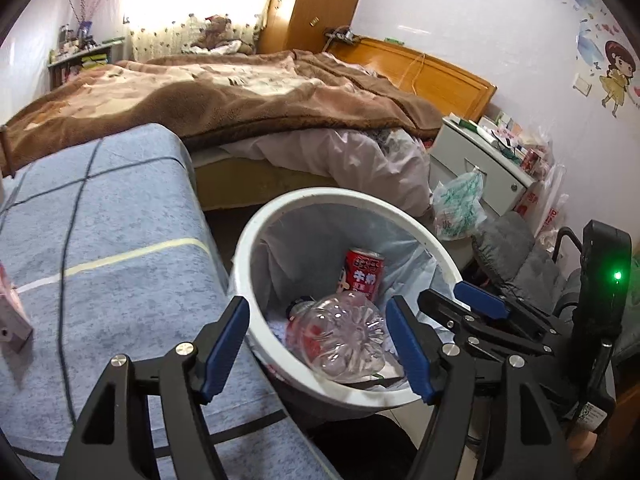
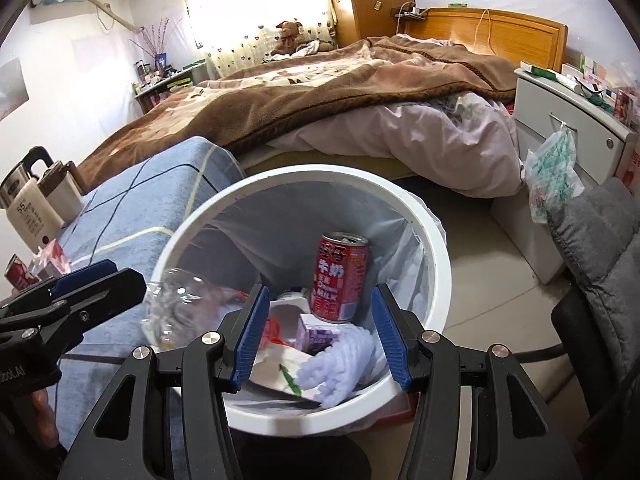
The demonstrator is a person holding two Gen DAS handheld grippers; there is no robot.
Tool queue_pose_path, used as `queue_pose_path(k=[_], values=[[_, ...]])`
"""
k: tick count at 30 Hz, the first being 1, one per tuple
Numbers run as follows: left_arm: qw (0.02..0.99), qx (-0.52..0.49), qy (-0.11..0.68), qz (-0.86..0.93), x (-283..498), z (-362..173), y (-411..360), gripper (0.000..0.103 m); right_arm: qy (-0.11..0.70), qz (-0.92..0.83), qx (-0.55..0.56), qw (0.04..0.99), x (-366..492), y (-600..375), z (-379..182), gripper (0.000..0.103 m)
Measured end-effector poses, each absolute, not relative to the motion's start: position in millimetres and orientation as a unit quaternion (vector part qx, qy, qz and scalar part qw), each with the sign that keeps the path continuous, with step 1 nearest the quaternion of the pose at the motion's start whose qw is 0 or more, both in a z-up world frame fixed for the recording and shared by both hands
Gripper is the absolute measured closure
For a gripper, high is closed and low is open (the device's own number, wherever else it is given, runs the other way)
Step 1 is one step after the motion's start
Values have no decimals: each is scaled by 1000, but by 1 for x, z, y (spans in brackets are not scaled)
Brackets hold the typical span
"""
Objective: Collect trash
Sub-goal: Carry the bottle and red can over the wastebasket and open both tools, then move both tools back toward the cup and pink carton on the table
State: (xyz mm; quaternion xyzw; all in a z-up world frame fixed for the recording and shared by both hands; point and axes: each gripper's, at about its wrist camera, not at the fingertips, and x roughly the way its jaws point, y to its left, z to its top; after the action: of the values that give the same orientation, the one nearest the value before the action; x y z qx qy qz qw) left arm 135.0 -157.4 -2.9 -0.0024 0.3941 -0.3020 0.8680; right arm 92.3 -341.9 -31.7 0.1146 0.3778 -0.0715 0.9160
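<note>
A white bin (image 1: 256, 240) (image 2: 280, 176) with a pale liner stands on the floor beside a blue-covered table (image 1: 100, 260). In it are a red milk can (image 1: 364, 276) (image 2: 340, 276), a purple carton (image 2: 316, 332) and lavender fluffy stuff (image 2: 340, 364). A clear plastic bottle (image 1: 340, 336) (image 2: 176, 308) lies at the bin's near rim, between the blue pads of my left gripper (image 1: 316, 340) (image 2: 92, 284), which do not press on it. My right gripper (image 2: 316, 336) (image 1: 460, 308) hangs open over the bin with nothing between its fingers.
On the table stand a kettle (image 2: 32, 200), another red can (image 2: 18, 276) and a pink box (image 1: 12, 312). A bed (image 1: 240, 92) lies behind the bin. A white nightstand (image 1: 480, 160), a hanging plastic bag (image 1: 456, 208) and a grey padded chair (image 1: 512, 248) stand to the right.
</note>
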Motion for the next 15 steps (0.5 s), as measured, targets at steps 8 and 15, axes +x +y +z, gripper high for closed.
queue_pose_path(k=[8, 15], values=[[884, -6, 372, -282, 126, 8, -133, 31, 362, -57, 116, 923, 87, -325, -20, 49], [892, -16, 364, -267, 122, 11, -107, 31, 350, -37, 111, 929, 86, -306, -11, 49]])
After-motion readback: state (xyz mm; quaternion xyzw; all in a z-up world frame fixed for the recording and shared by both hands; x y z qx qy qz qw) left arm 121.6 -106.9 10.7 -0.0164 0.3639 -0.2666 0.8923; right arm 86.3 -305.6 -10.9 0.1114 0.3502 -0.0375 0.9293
